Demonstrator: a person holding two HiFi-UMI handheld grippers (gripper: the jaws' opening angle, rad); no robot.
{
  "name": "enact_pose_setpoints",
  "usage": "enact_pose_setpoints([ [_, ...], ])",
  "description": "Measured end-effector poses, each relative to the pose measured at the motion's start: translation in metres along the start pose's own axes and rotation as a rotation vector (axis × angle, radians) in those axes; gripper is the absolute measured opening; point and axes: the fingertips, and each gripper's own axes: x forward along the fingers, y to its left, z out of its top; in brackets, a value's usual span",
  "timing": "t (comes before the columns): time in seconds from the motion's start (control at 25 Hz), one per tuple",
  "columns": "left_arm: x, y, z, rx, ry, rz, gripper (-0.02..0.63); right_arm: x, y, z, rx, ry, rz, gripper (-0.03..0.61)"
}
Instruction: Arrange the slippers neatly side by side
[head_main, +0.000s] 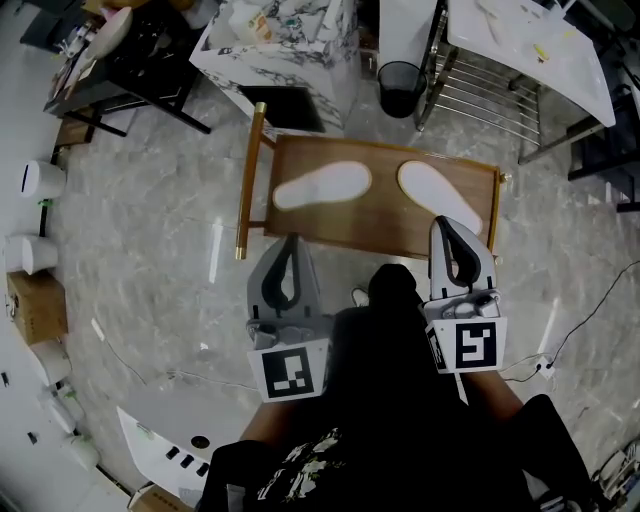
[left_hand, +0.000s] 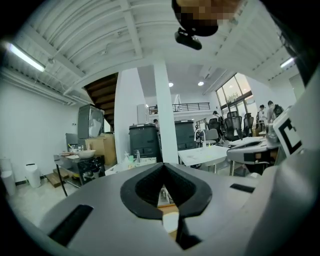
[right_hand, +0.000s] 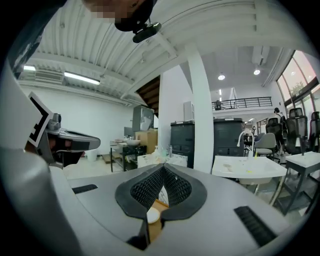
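Right tool (head_main: 453, 224), shut, hangs above one slipper (head_main: 425, 185) end.

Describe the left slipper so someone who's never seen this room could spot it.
Find the brown wooden board on the grey floor; two white slippers lie on it. The left slipper lies lengthwise along the board, while the right slipper sits diagonally.

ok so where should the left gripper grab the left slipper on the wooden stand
Probably at its narrower waist, toward the left end. The left slipper lies flat on the wooden stand, with its length running across it. So come down from above on the near side, with the jaws spanning its width. The left gripper is shut, so open it first.
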Motion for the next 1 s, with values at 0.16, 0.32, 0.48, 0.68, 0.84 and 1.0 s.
enact_pose_setpoints([
  [0.16, 0.02, -0.021, -0.001, -0.003, 0.024, -0.04, 0.003, 0.002, -0.027, -0.012, 0.004, 0.053, -0.022, -0.002],
  [0.32, 0.039, -0.035, 0.003, 0.007, 0.035, -0.041, 0.003, 0.013, -0.052, -0.017, -0.003, 0.061, -0.015, -0.002],
  [0.48, 0.06, -0.046, 0.008, 0.021, 0.038, -0.051, 0.003, 0.027, -0.073, -0.017, 0.014, 0.056, -0.015, -0.002],
  [0.68, 0.075, -0.055, 0.015, 0.03, 0.046, -0.032, 0.003, 0.042, -0.085, -0.015, 0.034, 0.053, 0.016, -0.002],
  [0.84, 0.082, -0.054, 0.011, 0.016, 0.06, 0.006, 0.003, 0.055, -0.085, -0.018, 0.033, 0.052, 0.059, -0.002],
  [1.0, 0.083, -0.046, 0.001, 0.01, 0.094, 0.035, 0.003, 0.064, -0.08, -0.022, 0.04, 0.067, 0.091, -0.002],
])
